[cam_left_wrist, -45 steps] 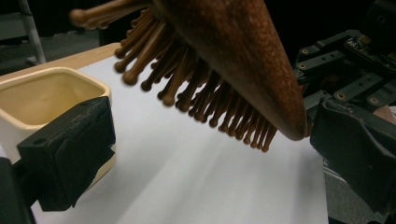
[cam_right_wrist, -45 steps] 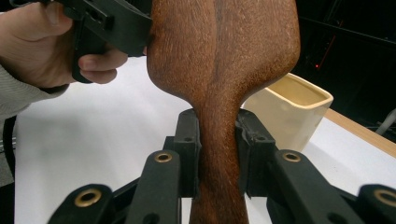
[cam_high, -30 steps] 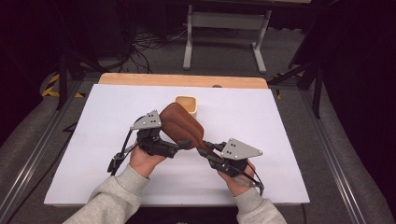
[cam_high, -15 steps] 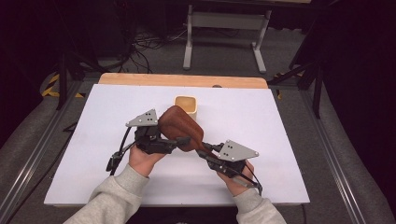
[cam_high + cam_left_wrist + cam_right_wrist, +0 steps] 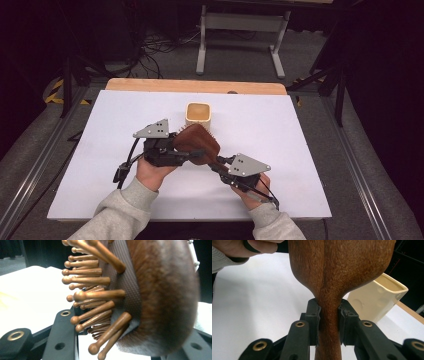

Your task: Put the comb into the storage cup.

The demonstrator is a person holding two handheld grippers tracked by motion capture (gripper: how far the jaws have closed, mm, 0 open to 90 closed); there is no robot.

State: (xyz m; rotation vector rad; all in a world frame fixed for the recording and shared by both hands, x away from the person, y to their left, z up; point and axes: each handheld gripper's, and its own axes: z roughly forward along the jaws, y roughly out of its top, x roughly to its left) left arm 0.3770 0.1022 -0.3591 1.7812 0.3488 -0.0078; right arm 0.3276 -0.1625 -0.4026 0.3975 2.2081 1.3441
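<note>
Both claws grip 1 wooden hairbrush above the table.
Right claw (image 5: 329,322) clamps the hairbrush (image 5: 199,143) by its neck; left claw (image 5: 172,150) grasps the head, bristles (image 5: 95,295) between its jaws. Just beyond them stands a cream cup (image 5: 199,114). Seemingly mid-handover; next, 1 claw must release before the brush travels cupward.

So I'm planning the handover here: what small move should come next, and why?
Probably open the left gripper a little. The right gripper already clamps the wooden hairbrush by its neck, and the cream cup stands just behind, so one gripper could carry it there.
</note>
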